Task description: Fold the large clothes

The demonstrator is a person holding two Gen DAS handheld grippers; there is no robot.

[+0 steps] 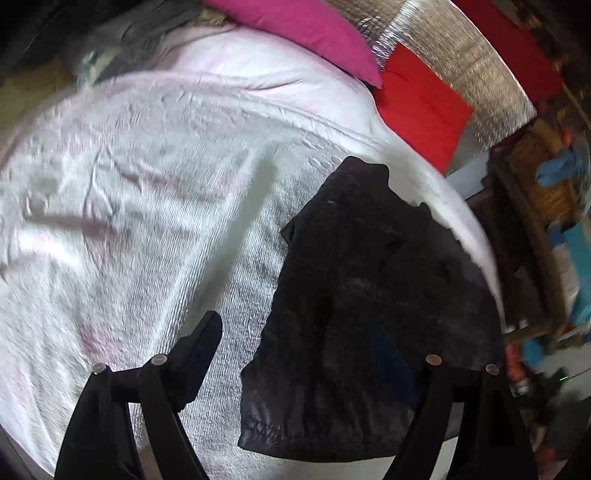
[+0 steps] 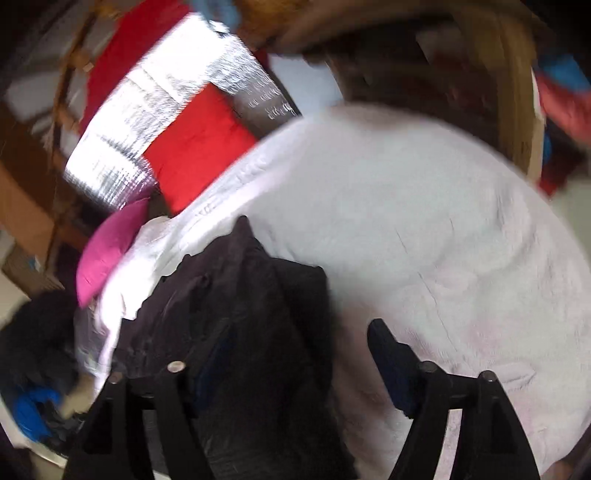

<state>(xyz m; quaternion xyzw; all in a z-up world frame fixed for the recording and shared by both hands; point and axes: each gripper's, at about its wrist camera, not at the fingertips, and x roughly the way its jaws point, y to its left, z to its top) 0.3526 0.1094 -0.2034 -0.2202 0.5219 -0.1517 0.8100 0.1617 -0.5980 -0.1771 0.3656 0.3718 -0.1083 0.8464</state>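
Nearest the left wrist camera, the left tongs (image 1: pixel 306 354) stand wide open above the bed (image 1: pixel 147 192), gripping nothing; the black garment (image 1: pixel 369 295) lies crumpled between and beyond the fingers, by the bed's right edge. In the right wrist view, the right tongs (image 2: pixel 280 354) are spread open too, the same black garment (image 2: pixel 251 325) bunched over the left finger near the bed's edge. Farther off, a magenta pillow (image 1: pixel 306 33) and a red cushion (image 1: pixel 421 107) sit at the bed's far end
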